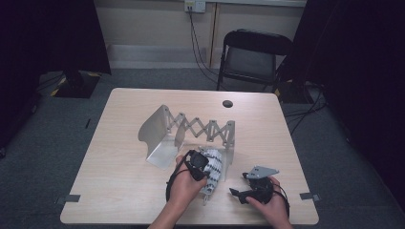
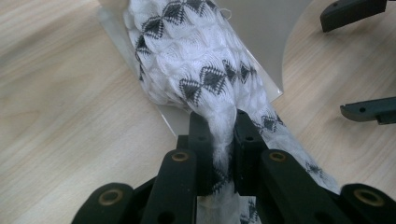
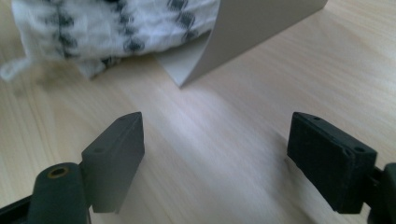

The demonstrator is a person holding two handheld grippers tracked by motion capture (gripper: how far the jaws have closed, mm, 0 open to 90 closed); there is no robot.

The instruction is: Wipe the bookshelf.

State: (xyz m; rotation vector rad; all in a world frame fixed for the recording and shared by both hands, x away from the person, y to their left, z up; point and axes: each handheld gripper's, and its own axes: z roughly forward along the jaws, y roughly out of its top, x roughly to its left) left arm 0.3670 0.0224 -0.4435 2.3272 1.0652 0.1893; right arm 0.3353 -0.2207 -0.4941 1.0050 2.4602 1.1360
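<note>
Open right gripper [image 3: 215,156] before patterned cloth [image 3: 112,28]

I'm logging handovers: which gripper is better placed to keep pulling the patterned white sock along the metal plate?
Left gripper: its jaws already pinch the black-patterned white knitted sock. Right gripper is open, off it.

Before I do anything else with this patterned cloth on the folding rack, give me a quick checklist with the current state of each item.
1. Left gripper has the patterned cloth: ok, its fingers are shut on a bunched end of it.
2. Right gripper free to help: ok, its fingers stand wide apart over bare table with nothing between them.
3. Cloth sits on the rack's grey end plate: ok, it drapes over the plate.
4. Cloth fully on the rack: not ok, part trails onto the table toward the left gripper.
5. Cloth snagged on the plate edge: cannot tell.
6. Rack standing upright: ok, in the high view it stands extended.
</note>
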